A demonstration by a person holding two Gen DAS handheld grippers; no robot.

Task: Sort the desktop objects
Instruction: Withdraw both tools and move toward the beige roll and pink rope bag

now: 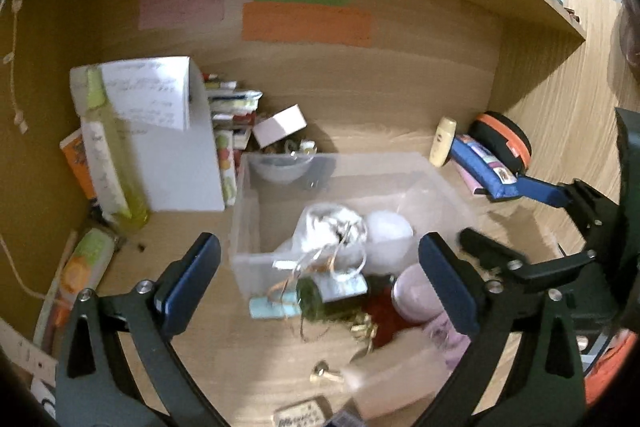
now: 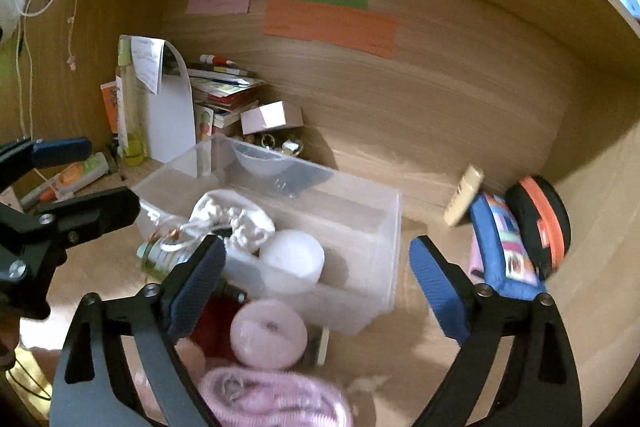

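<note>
Both grippers hang empty, jaws spread wide — left gripper (image 1: 320, 279), right gripper (image 2: 316, 277). Best pick one loose piece low in frame, say the pink round tin (image 2: 269, 333), and lower it into the clear bin (image 1: 440, 183) at centre frame — translucent, already holding a white drawstring pouch (image 1: 332, 231).

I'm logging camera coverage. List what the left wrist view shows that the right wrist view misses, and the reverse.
Only the left wrist view: a small brass piece on the desk, near the bottom edge.
Only the right wrist view: a pink knitted item at the bottom.
Both: the clear bin, white drawstring pouch and orange note.
</note>
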